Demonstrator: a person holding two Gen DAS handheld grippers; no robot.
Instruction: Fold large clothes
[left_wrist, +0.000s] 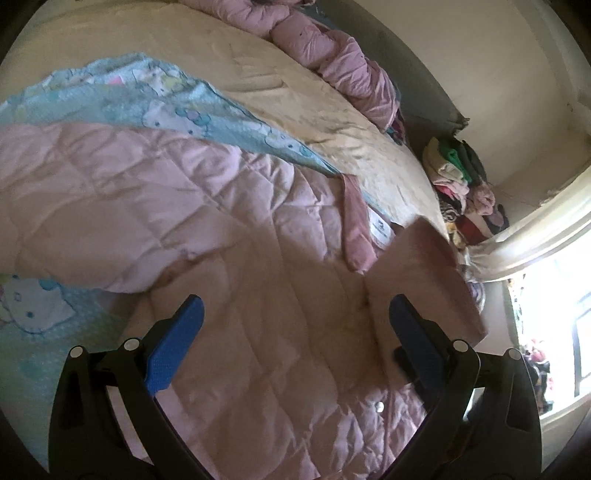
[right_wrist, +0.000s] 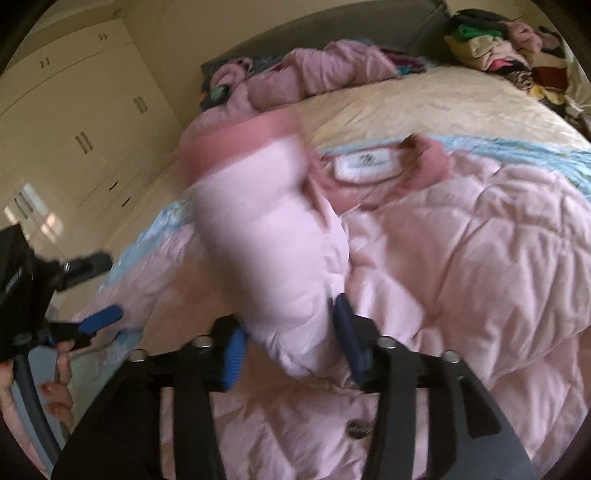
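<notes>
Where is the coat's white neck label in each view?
Left wrist: the label lies right of centre, beside the darker pink collar.
Right wrist: the label sits upper centre, inside the collar.
Shared landmark: the clothes pile beyond the bed.

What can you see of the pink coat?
The pink coat is a quilted, puffy garment lying spread on the bed, over a blue patterned sheet. It has a darker pink collar with a white label, and a snap button near the front. One sleeve is lifted, blurred, between the right gripper jaws.
</notes>
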